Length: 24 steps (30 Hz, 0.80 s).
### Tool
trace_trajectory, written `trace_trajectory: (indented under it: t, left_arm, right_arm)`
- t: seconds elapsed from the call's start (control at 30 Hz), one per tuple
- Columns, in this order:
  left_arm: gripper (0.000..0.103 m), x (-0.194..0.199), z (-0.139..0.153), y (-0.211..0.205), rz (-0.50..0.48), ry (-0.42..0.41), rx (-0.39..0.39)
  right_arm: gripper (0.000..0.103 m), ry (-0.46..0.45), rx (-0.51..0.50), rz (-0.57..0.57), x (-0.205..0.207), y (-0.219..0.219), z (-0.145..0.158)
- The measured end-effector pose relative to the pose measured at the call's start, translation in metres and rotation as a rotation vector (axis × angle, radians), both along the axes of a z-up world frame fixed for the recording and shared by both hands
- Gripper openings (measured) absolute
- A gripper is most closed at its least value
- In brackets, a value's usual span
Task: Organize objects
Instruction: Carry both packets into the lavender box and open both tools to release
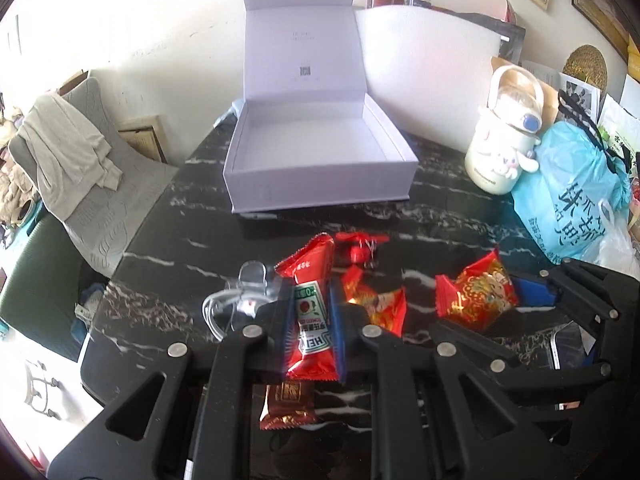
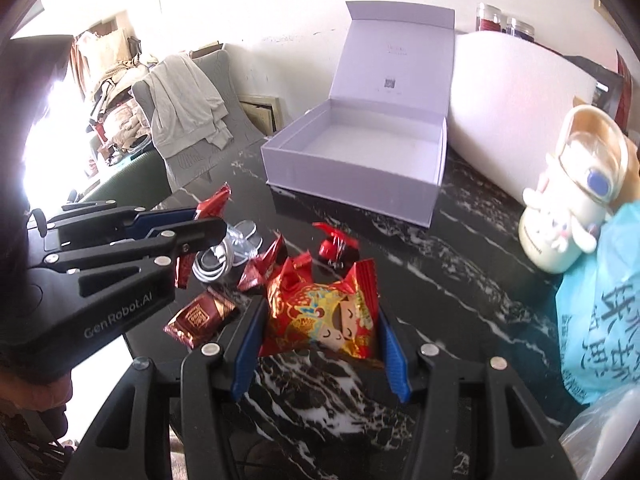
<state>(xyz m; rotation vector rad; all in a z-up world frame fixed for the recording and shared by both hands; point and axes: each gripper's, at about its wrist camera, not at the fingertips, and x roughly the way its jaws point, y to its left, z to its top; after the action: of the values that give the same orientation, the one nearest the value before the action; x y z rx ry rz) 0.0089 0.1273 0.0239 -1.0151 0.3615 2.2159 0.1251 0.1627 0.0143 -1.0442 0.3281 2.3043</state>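
My left gripper [image 1: 313,294] is shut on a red ketchup packet [image 1: 311,320], held upright above the black marble table [image 1: 168,280]. My right gripper [image 2: 320,309] is shut on a puffy red-and-gold snack packet [image 2: 320,316], its blue pads pressing both sides. An open lilac box [image 1: 320,160] stands empty at the back, lid up. Loose on the table lie another red-gold packet [image 1: 376,304], a dark red packet [image 1: 286,404], a small red toy [image 1: 360,250] and a white cable in clear wrap [image 1: 236,304]. The left gripper [image 2: 208,220] shows at left in the right wrist view.
A white cartoon bottle [image 1: 504,152] and a blue plastic bag [image 1: 572,192] crowd the table's right side. A white cushion [image 1: 432,72] leans behind the box. A chair draped with grey cloth [image 1: 72,152] stands off the table's left edge.
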Motion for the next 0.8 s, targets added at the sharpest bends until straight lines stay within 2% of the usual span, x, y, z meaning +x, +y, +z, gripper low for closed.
trace_trajectory:
  t: [0.23, 0.57, 0.8]
  left_arm:
    - [0.015, -0.012, 0.010, 0.006, -0.010, 0.012, 0.014]
    - [0.015, -0.042, 0.023, 0.027, -0.034, 0.045, 0.016]
    - [0.015, -0.068, 0.024, 0.046, -0.049, 0.035, 0.012]
  right_arm:
    - [0.054, 0.009, 0.054, -0.014, -0.013, 0.014, 0.014]
    - [0.054, 0.016, 0.075, -0.037, -0.026, 0.046, 0.026]
    - [0.054, 0.019, 0.084, -0.046, -0.041, 0.074, 0.033]
